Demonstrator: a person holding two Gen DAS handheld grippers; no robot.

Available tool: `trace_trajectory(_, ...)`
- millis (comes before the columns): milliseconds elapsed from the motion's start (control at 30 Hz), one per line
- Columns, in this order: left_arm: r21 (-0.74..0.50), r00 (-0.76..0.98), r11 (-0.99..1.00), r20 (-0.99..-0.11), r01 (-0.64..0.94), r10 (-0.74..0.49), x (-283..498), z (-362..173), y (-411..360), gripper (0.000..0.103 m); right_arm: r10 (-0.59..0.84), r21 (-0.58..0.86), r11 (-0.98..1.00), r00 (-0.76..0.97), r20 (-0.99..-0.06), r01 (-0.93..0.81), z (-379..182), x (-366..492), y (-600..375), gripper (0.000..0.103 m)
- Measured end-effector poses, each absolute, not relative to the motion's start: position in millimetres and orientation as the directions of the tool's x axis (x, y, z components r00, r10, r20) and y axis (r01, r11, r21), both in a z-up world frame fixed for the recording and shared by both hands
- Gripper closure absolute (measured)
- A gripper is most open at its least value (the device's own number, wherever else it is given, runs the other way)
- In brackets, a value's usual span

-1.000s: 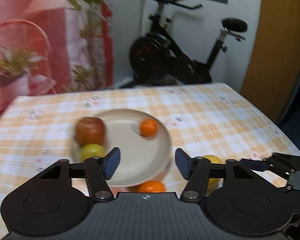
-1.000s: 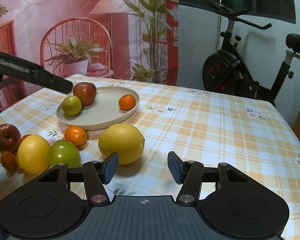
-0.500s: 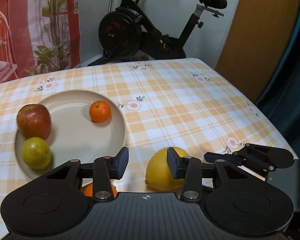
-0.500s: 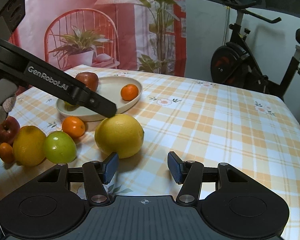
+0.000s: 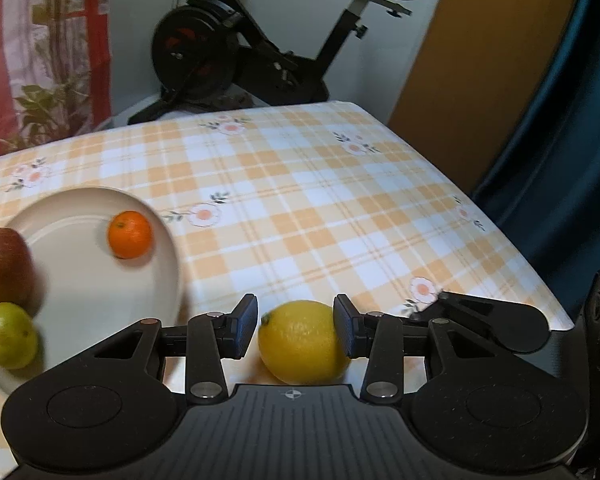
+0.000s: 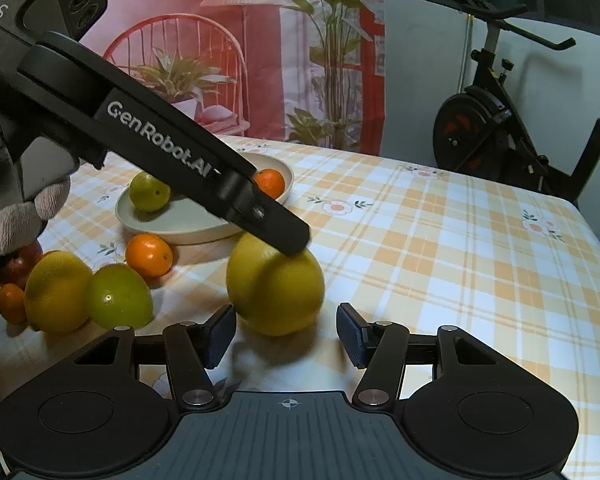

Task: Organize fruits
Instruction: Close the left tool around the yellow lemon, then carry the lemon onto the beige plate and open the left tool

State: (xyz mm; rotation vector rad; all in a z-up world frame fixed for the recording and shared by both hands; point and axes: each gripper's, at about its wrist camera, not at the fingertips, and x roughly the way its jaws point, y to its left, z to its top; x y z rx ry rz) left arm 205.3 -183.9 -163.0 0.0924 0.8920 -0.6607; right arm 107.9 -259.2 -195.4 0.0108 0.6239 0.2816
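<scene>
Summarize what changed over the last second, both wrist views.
The left gripper swung away from the plate to the large yellow citrus and narrowed its jaws; it now sits over the fruit, with no clear grip visible. In the right wrist view its finger rests on top of the fruit. Unchanged: the right gripper, open and empty; the fruits on the plate; the loose fruit on the tablecloth.

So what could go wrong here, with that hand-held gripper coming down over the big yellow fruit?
Two things, probably. The left hand-held gripper sits high on the large yellow citrus, and its jaws look narrower than the fruit, so they may skid off the rounded top and send it rolling. It could also bump the small orange nearby, or roll toward the beige plate.
</scene>
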Motion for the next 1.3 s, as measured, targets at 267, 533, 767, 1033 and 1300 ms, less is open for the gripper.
trace_trajectory(267, -0.242, 0.414, 0.794, -0.748, 0.558, -0.519, 208, -166, -182, 0.057, 0.282, 0.130, 0.958, 0.773, -0.568, -0.254, -197, 108, -261, 0.056)
trace_trajectory(533, -0.361, 0.379, 0.789, -0.728, 0.498, -0.572, 214, -175, -164, 0.056, 0.289, 0.145, 0.957, 0.768, -0.572, -0.251, -199, 105, -260, 0.058)
trace_trajectory(767, -0.388, 0.378, 0.784, -0.715, 0.485, -0.588, 215, -175, -156, 0.058, 0.292, 0.154, 0.956, 0.768, -0.570, -0.249, -200, 106, -261, 0.059)
trace_trajectory(1033, -0.410, 0.369, 0.771, -0.704, 0.487, -0.607, 215, -178, -154, 0.059, 0.293, 0.165, 0.956, 0.768, -0.569, -0.243, -201, 106, -262, 0.059)
trace_trajectory(1300, -0.368, 0.374, 0.763, -0.706, 0.531, -0.601, 208, -176, -163, 0.060, 0.295, 0.184, 0.956, 0.769, -0.567, -0.231, -202, 107, -264, 0.057)
